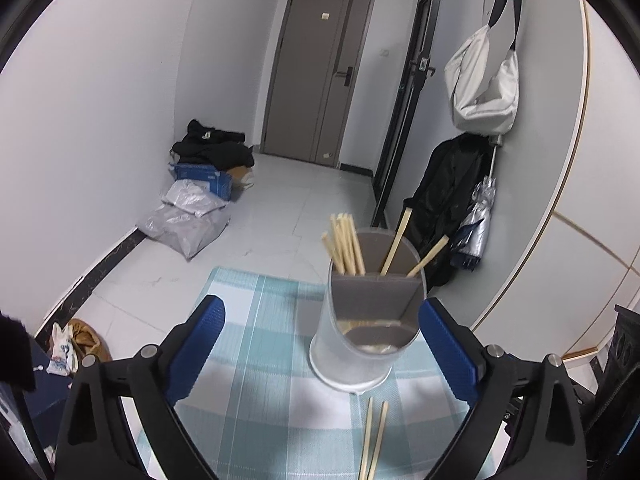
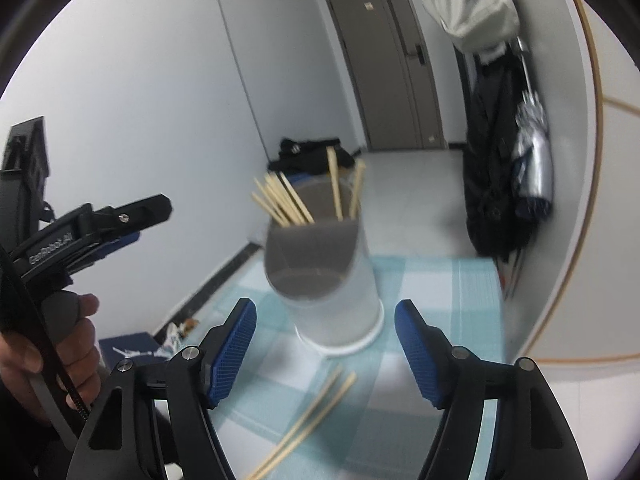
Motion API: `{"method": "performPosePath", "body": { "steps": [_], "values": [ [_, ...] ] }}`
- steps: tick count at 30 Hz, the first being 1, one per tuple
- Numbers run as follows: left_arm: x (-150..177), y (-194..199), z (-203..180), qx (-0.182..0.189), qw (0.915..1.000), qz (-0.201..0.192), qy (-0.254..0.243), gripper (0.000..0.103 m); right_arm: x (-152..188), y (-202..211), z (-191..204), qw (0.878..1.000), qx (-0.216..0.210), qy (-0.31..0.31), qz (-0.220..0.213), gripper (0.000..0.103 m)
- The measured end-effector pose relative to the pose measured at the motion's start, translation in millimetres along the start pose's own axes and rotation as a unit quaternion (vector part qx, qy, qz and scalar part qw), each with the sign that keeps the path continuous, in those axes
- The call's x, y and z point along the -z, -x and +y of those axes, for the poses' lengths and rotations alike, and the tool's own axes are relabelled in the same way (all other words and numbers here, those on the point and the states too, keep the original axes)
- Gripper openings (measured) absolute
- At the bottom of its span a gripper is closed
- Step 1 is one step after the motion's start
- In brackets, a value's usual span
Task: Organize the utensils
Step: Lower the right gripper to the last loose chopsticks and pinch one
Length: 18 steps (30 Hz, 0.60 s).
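Frosted plastic holder (image 1: 356, 344) with divider, chopsticks (image 1: 346, 246) upright in back compartments, both jaws wide open, empty.

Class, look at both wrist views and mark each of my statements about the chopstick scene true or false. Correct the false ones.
1. The holder stands upright on the checked cloth. True.
2. Two loose chopsticks lie on the cloth in front of the holder. True.
3. The left tool is clamped on a chopstick. False: it is open and empty.
4. The holder contains no chopsticks. False: several chopsticks stand in its rear compartments.
5. The right tool is open. True.
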<state>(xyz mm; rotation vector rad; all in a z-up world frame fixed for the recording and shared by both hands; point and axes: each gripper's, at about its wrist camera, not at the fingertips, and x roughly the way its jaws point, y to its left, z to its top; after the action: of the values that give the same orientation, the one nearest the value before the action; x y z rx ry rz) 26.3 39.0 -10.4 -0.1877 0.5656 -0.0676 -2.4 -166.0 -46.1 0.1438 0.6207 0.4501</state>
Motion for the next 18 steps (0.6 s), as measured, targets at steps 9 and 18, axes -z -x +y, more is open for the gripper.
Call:
{"method": "performPosePath", "body": {
  "steps": [9,18],
  "values": [
    [33,-28,19,-0.018,0.9985,0.050,0.011,0.096,37,-42,-20,0.991,0.045,-0.037,0.121,0.071],
    [37,-33,29,-0.032,0.9973,0.066,0.002,0.096,64,-91,-28,0.972,0.070,-0.074,0.212,0.067]
  ]
}}
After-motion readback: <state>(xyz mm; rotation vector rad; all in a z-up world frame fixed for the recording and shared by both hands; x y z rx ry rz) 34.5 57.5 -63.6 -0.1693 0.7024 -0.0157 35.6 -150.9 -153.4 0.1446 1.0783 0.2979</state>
